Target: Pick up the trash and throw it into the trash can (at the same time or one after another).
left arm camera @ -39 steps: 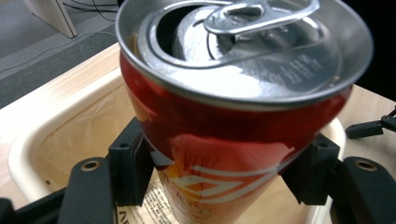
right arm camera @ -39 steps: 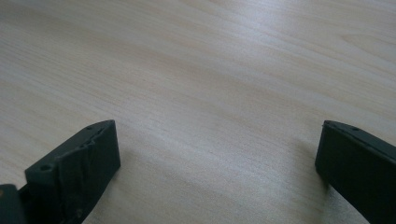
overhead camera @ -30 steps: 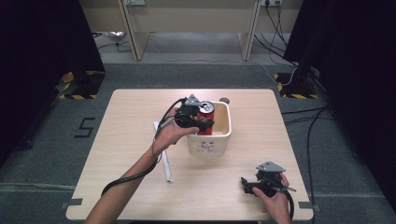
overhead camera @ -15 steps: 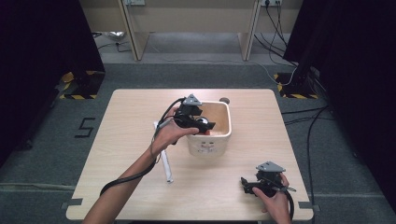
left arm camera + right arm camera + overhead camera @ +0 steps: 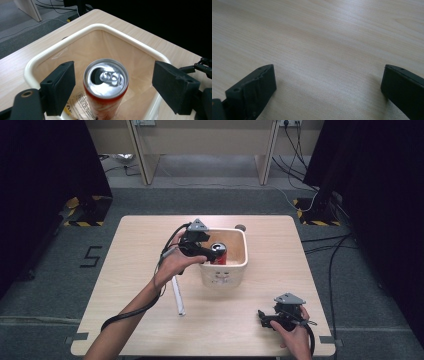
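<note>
The room is showing dark on both sides, black curtains point(image 5: 45, 165) hanging left and right, and a grey carpet floor point(image 5: 210, 200) running under everything. At the far end a pale wooden desk frame point(image 5: 200, 140) is standing, with cables point(image 5: 300, 195) trailing over the carpet beside it. Yellow-and-black striped tape point(image 5: 82, 222) is marking the floor at both far corners, and a figure five point(image 5: 91, 256) is taped on the carpet to the left.

In the middle, the light wood table point(image 5: 135, 245) is carrying the work. A cream square bin point(image 5: 235, 270) is sitting near the centre of it, and the red can point(image 5: 106, 85) is standing upright inside the bin, its silver top opened. A white tube point(image 5: 177, 295) is lying on the table just left of the bin, and a small round dark thing point(image 5: 240, 227) is lying behind it.

The left gripper point(image 5: 110, 87) is hanging over the bin's near-left rim; its jaws have just been opening and are standing released, clear of the can on either side. The right gripper point(image 5: 263, 318) is resting at the near right of the table, well apart from the bin, its jaws spread wide over bare wood.
</note>
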Motion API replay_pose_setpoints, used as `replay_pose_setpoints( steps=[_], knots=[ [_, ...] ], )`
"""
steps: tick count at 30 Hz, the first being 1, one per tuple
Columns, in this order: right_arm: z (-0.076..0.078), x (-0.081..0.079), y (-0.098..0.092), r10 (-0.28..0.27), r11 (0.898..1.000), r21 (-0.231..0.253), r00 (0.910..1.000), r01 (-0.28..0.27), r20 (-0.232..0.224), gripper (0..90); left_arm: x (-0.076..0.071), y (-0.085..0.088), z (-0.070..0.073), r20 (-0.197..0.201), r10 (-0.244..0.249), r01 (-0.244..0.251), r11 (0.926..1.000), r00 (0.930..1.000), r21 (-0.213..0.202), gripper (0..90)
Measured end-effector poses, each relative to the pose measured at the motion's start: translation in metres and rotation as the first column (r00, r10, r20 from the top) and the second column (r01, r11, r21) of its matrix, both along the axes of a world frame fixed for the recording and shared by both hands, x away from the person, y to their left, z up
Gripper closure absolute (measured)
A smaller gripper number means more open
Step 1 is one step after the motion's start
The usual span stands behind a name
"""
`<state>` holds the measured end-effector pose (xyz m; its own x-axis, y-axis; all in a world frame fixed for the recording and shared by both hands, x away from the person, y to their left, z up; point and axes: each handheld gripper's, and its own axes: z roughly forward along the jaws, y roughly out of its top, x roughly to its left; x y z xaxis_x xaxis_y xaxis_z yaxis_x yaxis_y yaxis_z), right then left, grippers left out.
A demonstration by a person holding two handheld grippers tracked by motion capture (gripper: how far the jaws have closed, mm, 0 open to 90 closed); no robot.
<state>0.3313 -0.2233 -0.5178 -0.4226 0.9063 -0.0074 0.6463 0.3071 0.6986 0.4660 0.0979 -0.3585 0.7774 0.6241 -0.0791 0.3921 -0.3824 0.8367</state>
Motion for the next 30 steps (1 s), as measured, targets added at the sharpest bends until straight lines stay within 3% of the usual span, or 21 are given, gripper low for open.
replay_pose_setpoints(
  steps=[24,30],
  knots=[
    [0.0,0.0,0.0,0.0,1.0,-0.002,1.0,0.0,0.003,0.2,-0.017,0.052,0.01,0.012,0.076,-0.075,0.9961,0.997,-0.045,19.1],
    [0.0,0.0,0.0,0.001,1.0,-0.003,1.0,-0.001,0.002,0.2,-0.02,0.064,0.004,0.005,0.098,-0.098,0.9941,0.9951,-0.047,19.6]
  ],
)
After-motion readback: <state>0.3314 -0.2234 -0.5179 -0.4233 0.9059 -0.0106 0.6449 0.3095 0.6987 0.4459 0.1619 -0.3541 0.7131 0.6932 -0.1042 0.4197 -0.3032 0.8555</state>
